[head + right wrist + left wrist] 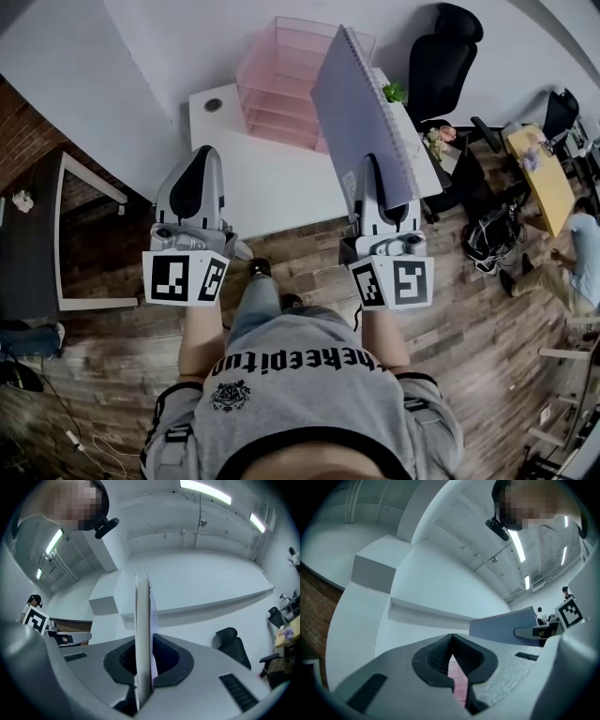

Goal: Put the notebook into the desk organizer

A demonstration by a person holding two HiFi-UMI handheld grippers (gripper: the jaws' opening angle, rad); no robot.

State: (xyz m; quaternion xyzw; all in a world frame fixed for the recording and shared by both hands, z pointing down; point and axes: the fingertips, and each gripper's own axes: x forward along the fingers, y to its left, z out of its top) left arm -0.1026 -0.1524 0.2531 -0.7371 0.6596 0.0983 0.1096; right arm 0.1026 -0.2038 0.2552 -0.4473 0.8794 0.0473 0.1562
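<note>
White tabletop (272,187) ahead of you, and you're mid-carry. The notebook (361,117) is up in the air, on edge, clamped near its lower edge by your right hand-held gripper (375,183). The right gripper view shows both pads pressed against the covers and the page block running straight up between them (142,634). It's a thin, stiff, spiral-bound slab with a matte grey-purple cover, and the wire coil runs along the far long edge. It isn't in the desk organizer (281,89) yet. That's the pink translucent plastic stack of shallow trays at the back of the tabletop, just left of the notebook in the head view. My read is that transport is about done and insertion is next. The tray slots look flat and low, so you'll likely need to roll the notebook from on edge to flat, line it up with an opening and slide it in before letting go. The coil could snag on a tray lip. Your left hand-held gripper (192,183) is empty with its ribbed pads closed together (451,648). A black office chair (441,61) stands beyond the tabletop.
</note>
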